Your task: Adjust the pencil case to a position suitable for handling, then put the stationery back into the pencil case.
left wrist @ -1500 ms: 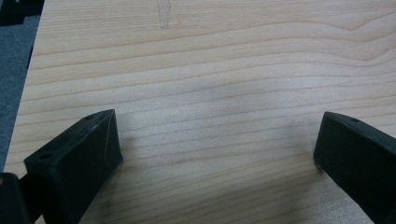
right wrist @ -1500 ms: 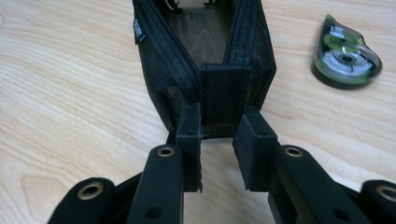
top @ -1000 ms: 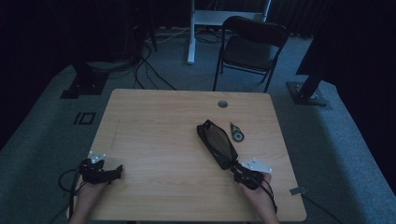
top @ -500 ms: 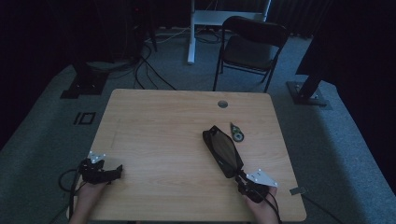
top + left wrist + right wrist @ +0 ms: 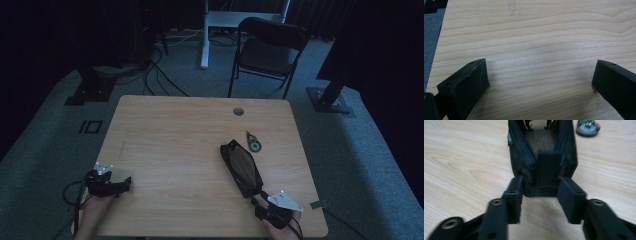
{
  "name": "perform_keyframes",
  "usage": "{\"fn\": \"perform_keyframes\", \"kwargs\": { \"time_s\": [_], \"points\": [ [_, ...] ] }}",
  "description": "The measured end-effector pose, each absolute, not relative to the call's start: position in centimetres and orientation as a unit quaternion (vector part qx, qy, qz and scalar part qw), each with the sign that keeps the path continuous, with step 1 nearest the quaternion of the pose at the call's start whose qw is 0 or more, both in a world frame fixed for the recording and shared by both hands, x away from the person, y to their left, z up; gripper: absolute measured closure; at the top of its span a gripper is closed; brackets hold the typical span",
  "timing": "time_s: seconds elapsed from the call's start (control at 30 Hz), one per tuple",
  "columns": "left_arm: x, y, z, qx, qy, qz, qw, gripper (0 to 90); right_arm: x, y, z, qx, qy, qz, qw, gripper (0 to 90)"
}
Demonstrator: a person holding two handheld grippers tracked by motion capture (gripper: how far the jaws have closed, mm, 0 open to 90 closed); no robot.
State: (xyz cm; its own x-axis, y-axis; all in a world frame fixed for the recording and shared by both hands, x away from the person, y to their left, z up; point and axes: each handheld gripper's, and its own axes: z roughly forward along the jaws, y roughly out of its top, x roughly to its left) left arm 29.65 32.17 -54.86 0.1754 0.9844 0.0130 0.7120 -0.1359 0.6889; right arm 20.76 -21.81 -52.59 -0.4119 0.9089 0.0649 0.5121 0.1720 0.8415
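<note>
Wooden table point(image 5: 175, 145) seen from above, dim room, folding chair point(image 5: 267, 50) beyond the far edge at 12 o'clock. Near the 4 o'clock part of the tabletop, a black mesh pouch point(image 5: 242, 167) lying flat, long axis running from 11 toward 5 o'clock. Just beside its far end, at about 1 o'clock from it, a small round green-and-black object point(image 5: 254, 145), apart from the mesh.

At the pouch's near end, right gripper point(image 5: 261, 204), held at the table's 5 o'clock corner. Jaws just been opening: now partly spread, with the pouch's end panel at their tips but the pads no longer pressing on it point(image 5: 544, 182). Probably a release after dragging the pouch closer to the near edge.

At 8 o'clock, left gripper point(image 5: 122, 186) resting low over bare wood, jaws wide apart point(image 5: 539, 82), nothing between them; seemingly parked out of the way.
</note>
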Motion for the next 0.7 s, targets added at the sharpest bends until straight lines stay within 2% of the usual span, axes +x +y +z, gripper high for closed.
{"fn": "perform_keyframes", "kwargs": {
  "time_s": [0.1,0.3,0.37,0.53,0.7],
  "points": [
    [29.7,32.2,-54.9,0.714,0.594,0.243,0.28,0.7,20.7,-22.3,-51.7,0.486,0.72,0.431,0.243,50.6],
    [29.7,32.2,-54.9,0.713,0.594,0.243,0.281,0.7,21.2,-23.3,-49.5,0.472,0.71,0.45,0.264,37.0],
    [29.7,32.2,-54.9,0.713,0.594,0.243,0.281,0.7,21.7,-23.5,-48.8,0.467,0.711,0.45,0.271,29.3],
    [29.7,32.2,-54.9,0.713,0.594,0.243,0.281,0.7,23.3,-24.0,-47.7,0.462,0.7,0.465,0.283,24.2],
    [29.7,32.2,-54.9,0.713,0.594,0.243,0.281,0.7,25.6,-24.7,-47.2,0.467,0.685,0.48,0.287,24.1]
  ]
}}
